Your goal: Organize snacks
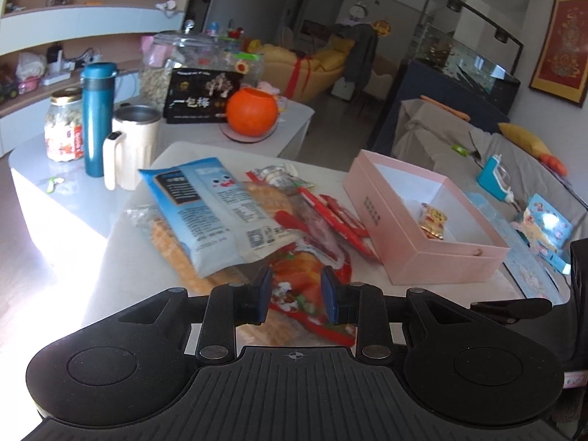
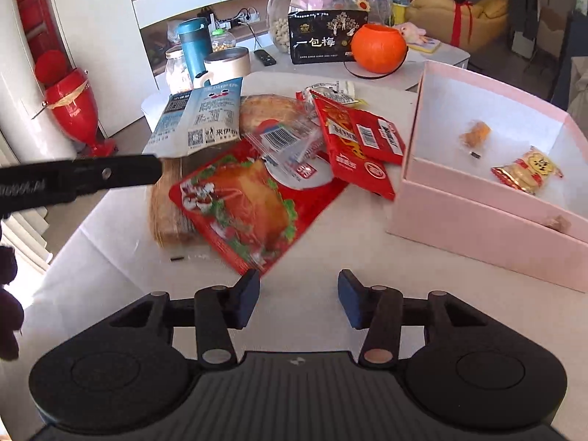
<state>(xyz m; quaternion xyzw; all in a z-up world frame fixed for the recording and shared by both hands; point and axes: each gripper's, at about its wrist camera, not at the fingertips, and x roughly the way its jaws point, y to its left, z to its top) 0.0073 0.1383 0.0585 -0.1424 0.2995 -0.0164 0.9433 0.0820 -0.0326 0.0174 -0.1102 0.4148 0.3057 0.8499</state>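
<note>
A: Red pouch (image 2: 244, 207) is on the bench (image 2: 110, 257), atop the pile, left of the box (image 2: 488, 228). Handling?
B: Likely light, floppy, slick foil; pinch the near edge.
A: Fingers?
B: Left gripper (image 1: 296, 292) part-open over the pouch, not gripping; right gripper (image 2: 297, 296) wide, empty.

The white counter (image 2: 110, 257) carries a pile of snack packets (image 2: 257, 169) and, just beside it, a pink box (image 2: 477, 220).

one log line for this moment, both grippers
left hand-held gripper: open over chicken packet | right hand-held gripper: open, empty | pink box: two snacks inside
</note>
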